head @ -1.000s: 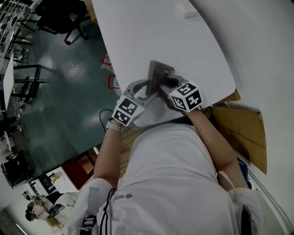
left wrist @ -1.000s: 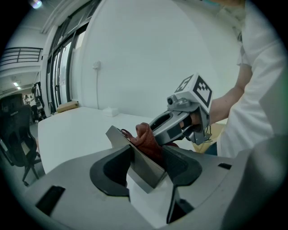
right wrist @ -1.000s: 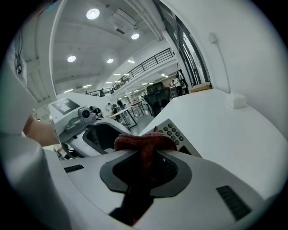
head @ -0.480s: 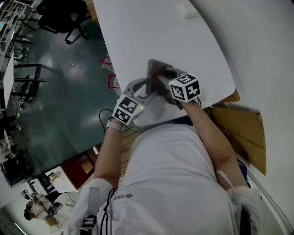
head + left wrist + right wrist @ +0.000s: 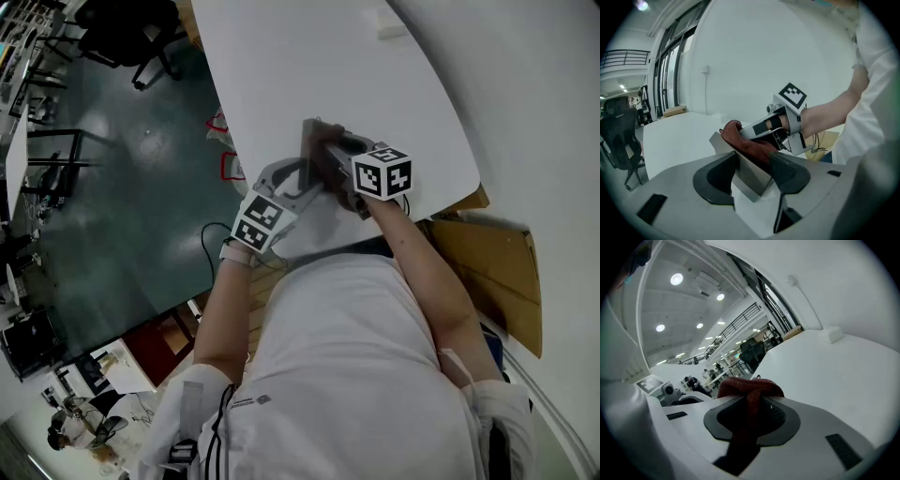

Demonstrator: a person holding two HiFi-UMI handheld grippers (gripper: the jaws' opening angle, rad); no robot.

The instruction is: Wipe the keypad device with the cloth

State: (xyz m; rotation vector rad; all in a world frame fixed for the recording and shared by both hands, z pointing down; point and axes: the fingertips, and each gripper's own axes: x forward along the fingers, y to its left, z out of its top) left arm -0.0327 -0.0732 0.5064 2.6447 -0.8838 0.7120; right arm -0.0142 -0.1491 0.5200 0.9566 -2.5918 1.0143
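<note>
**Firmly braced on the left, wiped from the right**

Evidently the left tongs (image 5: pixel 752 176) were there as a clamp. Their jaws were clenched on the near end of the keypad device (image 5: pixel 740 164), so the slab would not slide or twist under the rubbing. That grip kept the device at the near edge of the white table (image 5: pixel 309 66), close in front of the person. It was canted up on one long edge instead of lying flat. I judged the tilt deliberate, since it turned the broad face toward the other hand.

The device's long axis ran away from the left tongs, out across the table and slightly upward, with its far end pointing away from the person. Its keys could not be made out in any view.

The red cloth (image 5: pixel 750 145) lay bunched against the upper part of that raised face, touching it, with a rounded wad riding over the top edge.

The right tongs (image 5: pixel 752 416) were clamped on the cloth, a fold pinched tight between the jaws and the rest bulging out past the tips. They came in from the right, across the slab's length, which suited strokes along that face. The wipe looked to be under way.
</note>
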